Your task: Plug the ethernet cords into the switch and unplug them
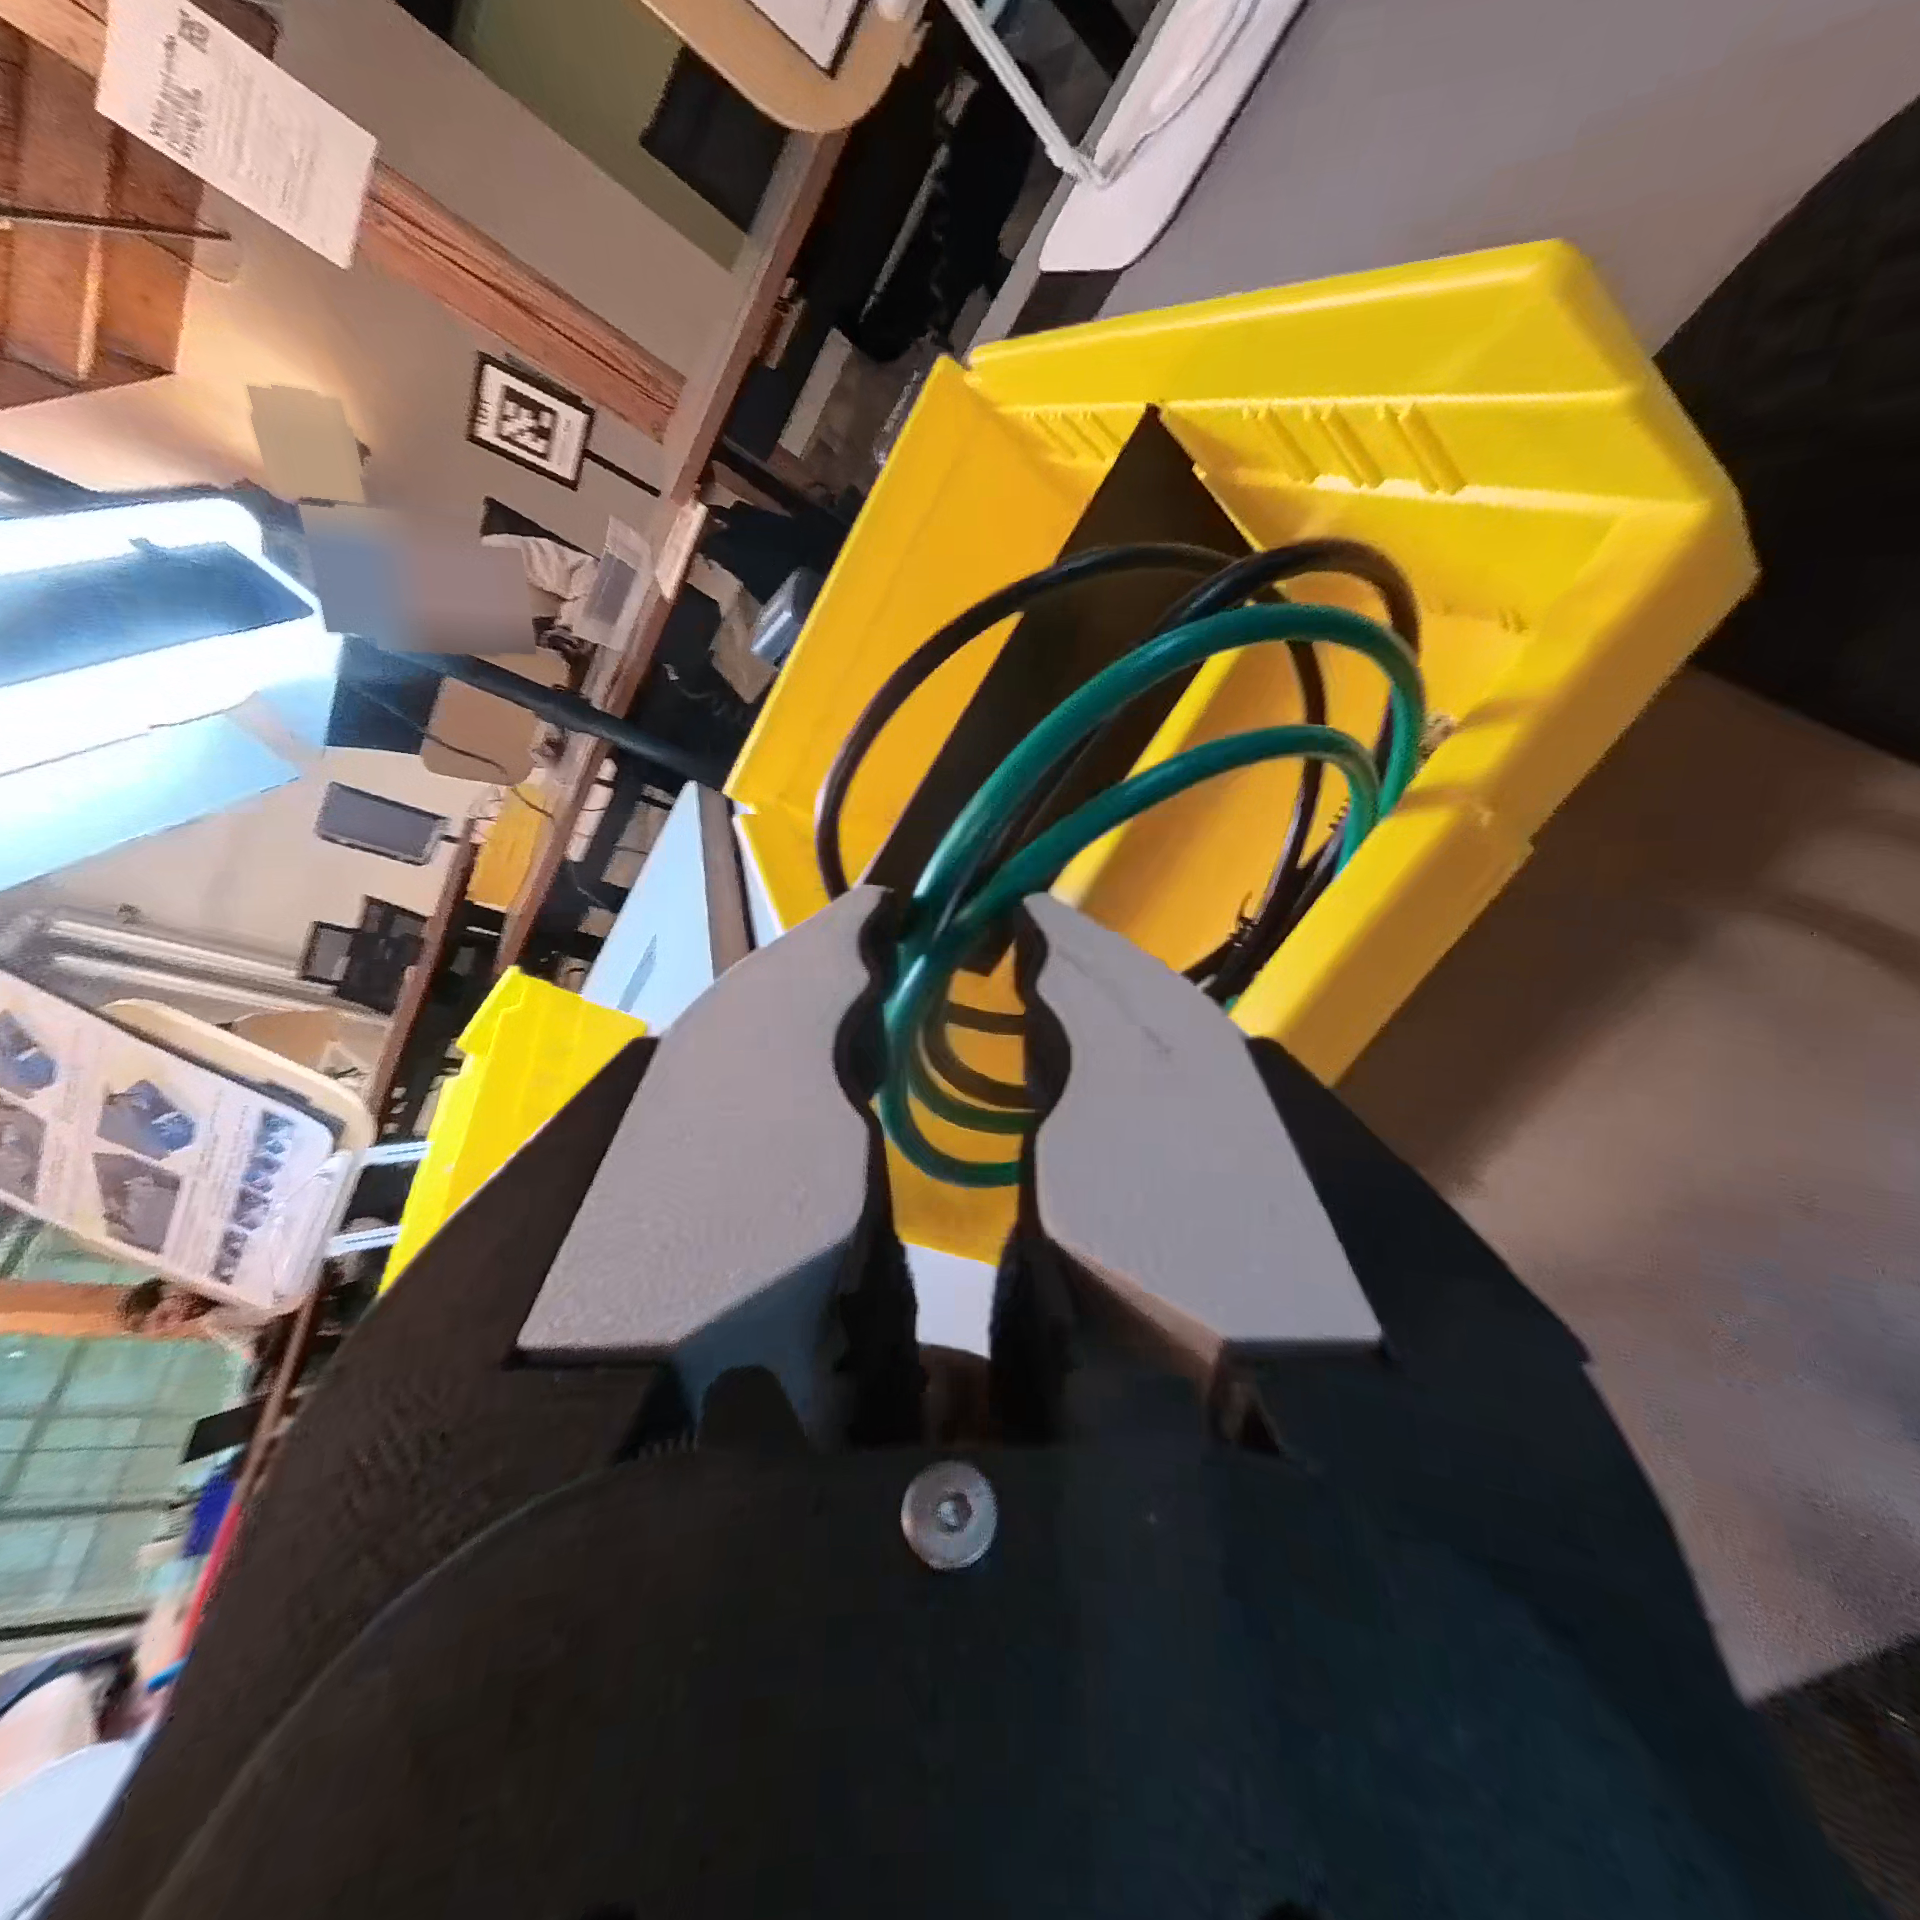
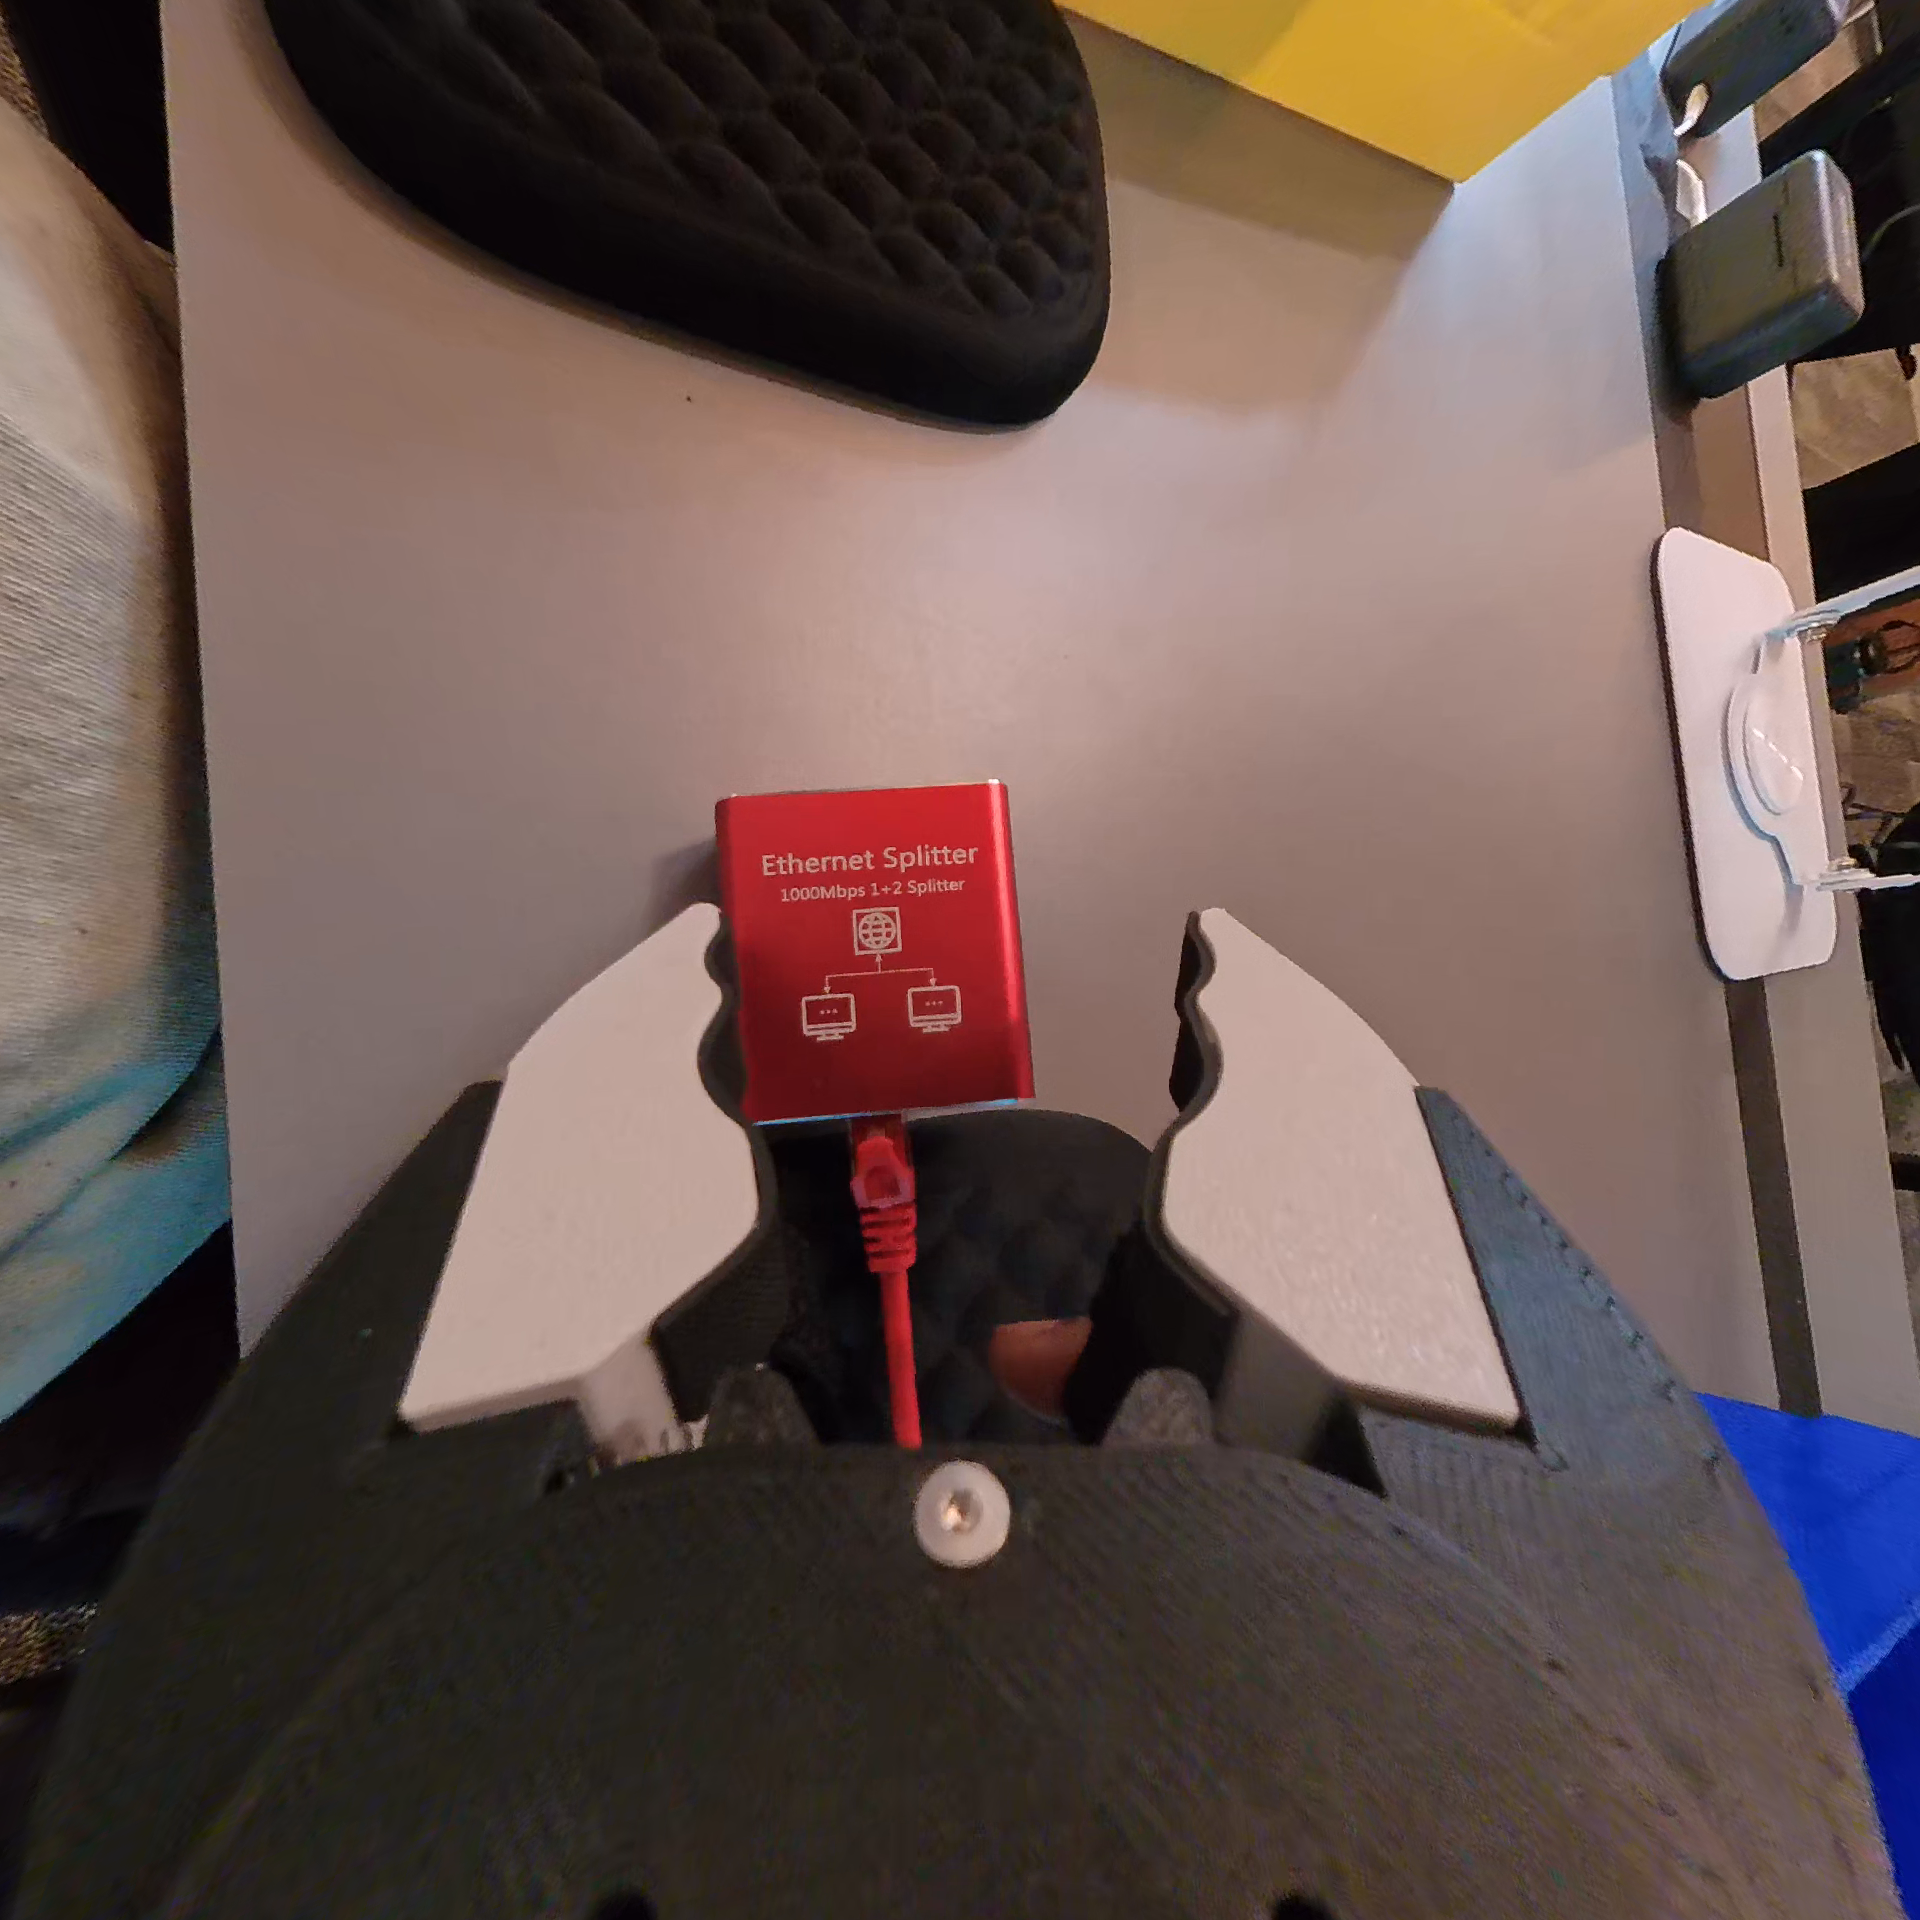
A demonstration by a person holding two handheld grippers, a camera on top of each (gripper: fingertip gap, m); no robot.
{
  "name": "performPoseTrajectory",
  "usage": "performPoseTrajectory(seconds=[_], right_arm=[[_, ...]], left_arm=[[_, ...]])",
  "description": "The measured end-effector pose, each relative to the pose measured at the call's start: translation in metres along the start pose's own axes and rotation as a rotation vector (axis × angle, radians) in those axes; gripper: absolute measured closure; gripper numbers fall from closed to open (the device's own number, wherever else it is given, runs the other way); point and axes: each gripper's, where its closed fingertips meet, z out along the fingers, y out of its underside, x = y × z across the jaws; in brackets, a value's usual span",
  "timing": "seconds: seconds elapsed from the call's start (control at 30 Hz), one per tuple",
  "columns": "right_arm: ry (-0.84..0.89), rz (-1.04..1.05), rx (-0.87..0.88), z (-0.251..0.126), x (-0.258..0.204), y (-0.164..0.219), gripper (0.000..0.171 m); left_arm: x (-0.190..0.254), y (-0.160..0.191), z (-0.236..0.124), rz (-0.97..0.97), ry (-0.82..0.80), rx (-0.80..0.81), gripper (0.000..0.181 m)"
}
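Note:
In the left wrist view my left gripper [image 1: 956, 914] is closed down on a coil of green cord [image 1: 1143, 665] and black cord [image 1: 935, 644]. The loops pass between the fingers and hang over an open yellow bin [image 1: 1455, 395]. In the right wrist view a small red switch [image 2: 878, 935] lies on the grey table [image 2: 520, 623]. A red cord [image 2: 896, 1330] is plugged into its near port. My right gripper [image 2: 956, 925] is open, with the switch between its fingers, close to the left finger and clear of the right one.
A black mesh pad [image 2: 727, 187] lies on the far side of the table. A white plate with a clear holder [image 2: 1745, 769] and dark box-shaped devices [image 2: 1766, 270] sit at the right edge. A blue object [image 2: 1849, 1558] is at lower right. A second yellow bin [image 1: 499, 1091] stands left. The left gripper's tips are roughly 40 centimetres from the right gripper's.

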Motion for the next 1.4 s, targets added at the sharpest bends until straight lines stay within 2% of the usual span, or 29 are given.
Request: performPoseTrajectory(seconds=[0.17,0.37,0.43,0.53,0.63,0.87,0.93,1.03,1.17,1.4], right_arm=[[0.012,0.001,0.016,-0.003,0.002,-0.001,0.092],[0.029,-0.001,-0.018,-0.001,0.004,0.005,0.093],[0.039,-0.001,-0.019,-0.002,0.005,0.007,0.093],[0.056,0.046,0.033,-0.003,0.01,0.0,0.093],[0.071,0.141,0.182,-0.006,0.017,-0.025,0.093],[0.02,0.399,0.754,-0.033,0.026,-0.122,0.097],[0.015,0.458,0.892,-0.046,0.03,-0.137,0.104],[0.035,0.547,1.053,-0.069,0.043,-0.138,0.111],[-0.052,0.633,1.105,-0.08,0.048,-0.127,0.117],[-0.001,0.635,1.129,-0.089,0.053,-0.125,0.132]], left_arm=[[-0.025,-0.019,-0.001,-0.055,-0.148,0.04,0.166],[-0.069,-0.052,-0.016,-0.404,-0.401,0.242,0.171],[-0.077,-0.061,-0.025,-0.532,-0.435,0.343,0.173],[-0.079,-0.08,-0.033,-0.768,-0.368,0.516,0.174],[-0.073,-0.099,-0.032,-0.918,-0.261,0.631,0.174],[-0.031,-0.149,-0.008,-1.033,-0.032,0.723,0.174],[-0.012,-0.168,-0.002,-1.057,0.089,0.756,0.173],[0.019,-0.192,0.006,-1.081,0.298,0.766,0.173],[0.043,-0.208,0.013,-1.096,0.41,0.772,0.173],[0.058,-0.215,0.017,-0.978,0.383,0.757,0.172]])
